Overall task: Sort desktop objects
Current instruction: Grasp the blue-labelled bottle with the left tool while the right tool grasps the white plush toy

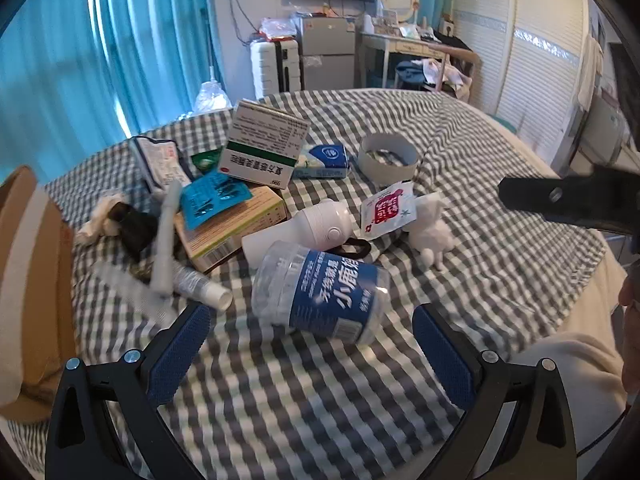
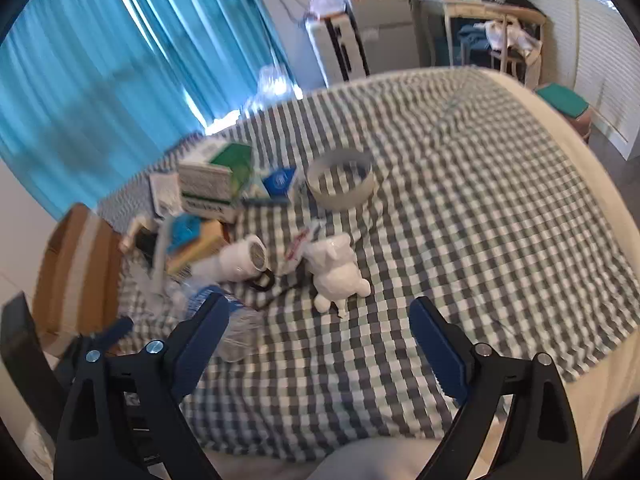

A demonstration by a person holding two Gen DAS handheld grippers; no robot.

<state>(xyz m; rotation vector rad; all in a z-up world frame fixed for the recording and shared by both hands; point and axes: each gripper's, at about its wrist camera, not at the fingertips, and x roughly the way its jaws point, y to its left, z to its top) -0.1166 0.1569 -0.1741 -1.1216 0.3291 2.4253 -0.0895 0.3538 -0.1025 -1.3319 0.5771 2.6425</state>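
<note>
A heap of small objects lies on a checked cloth. In the left wrist view a clear water bottle with a blue label (image 1: 320, 294) lies on its side just ahead of my open, empty left gripper (image 1: 312, 340). Behind it are a white cylinder device (image 1: 304, 228), a white animal figurine (image 1: 432, 232), a red-and-white sachet (image 1: 386, 210), medicine boxes (image 1: 264, 146) and a white ring-shaped container (image 1: 388, 158). In the right wrist view my right gripper (image 2: 320, 332) is open and empty, with the figurine (image 2: 338, 274) just beyond its fingers.
A brown cardboard box (image 1: 28, 280) stands at the left edge of the table. Tubes and a tissue (image 1: 100, 216) lie near it. The cloth's right half (image 2: 500, 200) carries nothing. The right gripper's black body (image 1: 568, 196) reaches in at the right of the left wrist view.
</note>
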